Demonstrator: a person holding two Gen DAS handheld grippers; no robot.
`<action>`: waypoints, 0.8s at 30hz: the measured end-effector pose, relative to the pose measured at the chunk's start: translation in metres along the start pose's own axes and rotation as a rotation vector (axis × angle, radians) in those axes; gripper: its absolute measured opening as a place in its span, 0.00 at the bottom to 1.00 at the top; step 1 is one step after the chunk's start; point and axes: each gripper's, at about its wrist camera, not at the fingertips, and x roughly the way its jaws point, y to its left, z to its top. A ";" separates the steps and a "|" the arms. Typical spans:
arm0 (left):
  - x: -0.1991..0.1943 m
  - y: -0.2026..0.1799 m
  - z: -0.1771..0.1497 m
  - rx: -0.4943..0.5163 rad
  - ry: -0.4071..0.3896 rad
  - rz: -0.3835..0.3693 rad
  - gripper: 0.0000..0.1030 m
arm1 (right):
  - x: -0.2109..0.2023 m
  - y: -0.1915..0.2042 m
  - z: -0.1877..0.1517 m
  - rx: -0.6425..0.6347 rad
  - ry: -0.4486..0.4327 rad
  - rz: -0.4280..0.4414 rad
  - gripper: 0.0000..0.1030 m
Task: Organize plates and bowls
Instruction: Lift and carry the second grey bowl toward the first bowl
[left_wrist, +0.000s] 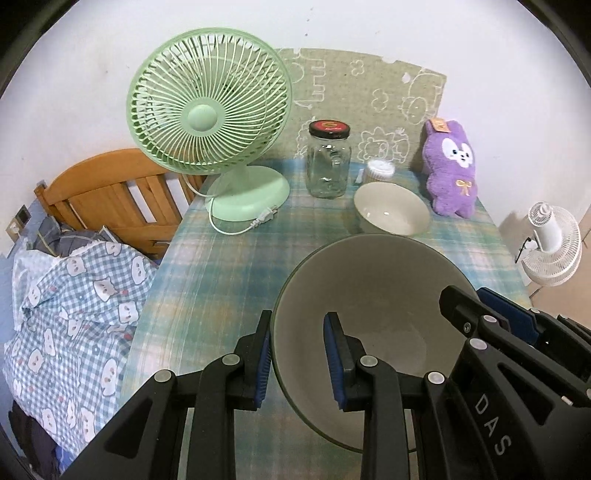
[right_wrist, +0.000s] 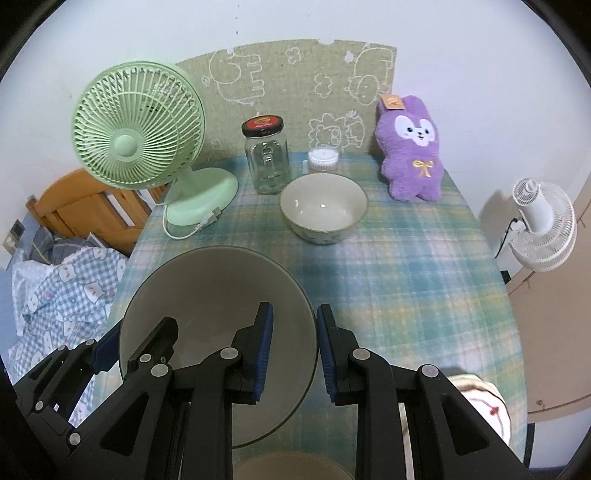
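Note:
A large grey bowl (left_wrist: 373, 314) hangs above the plaid-covered table (left_wrist: 221, 280), carried between both grippers. My left gripper (left_wrist: 299, 360) is shut on its left rim, one blue pad inside and one outside. My right gripper (right_wrist: 294, 350) is shut on the right rim of the same bowl (right_wrist: 210, 295) in the same way. Each wrist view also shows the other gripper on the far rim: the right gripper (left_wrist: 474, 295) and the left gripper (right_wrist: 125, 339). A smaller cream bowl (left_wrist: 391, 214) (right_wrist: 323, 208) stands upright on the table beyond, with nothing in it.
At the back of the table stand a green fan (right_wrist: 138, 140) with a loose cord, a glass jar (right_wrist: 267, 162), a cotton-swab tub (right_wrist: 324, 159) and a purple plush rabbit (right_wrist: 412, 147). A bed (left_wrist: 74, 288) lies left, a white fan (right_wrist: 543, 229) right. A white, red-marked item (right_wrist: 484, 402) sits near the front edge.

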 end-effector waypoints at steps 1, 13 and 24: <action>-0.005 -0.002 -0.004 0.000 -0.001 0.000 0.25 | -0.006 -0.003 -0.004 0.000 -0.001 -0.001 0.27; -0.047 -0.023 -0.048 0.001 0.004 -0.006 0.25 | -0.050 -0.025 -0.052 -0.008 0.006 -0.008 0.27; -0.047 -0.032 -0.093 0.001 0.061 -0.002 0.25 | -0.049 -0.037 -0.101 -0.012 0.066 -0.009 0.27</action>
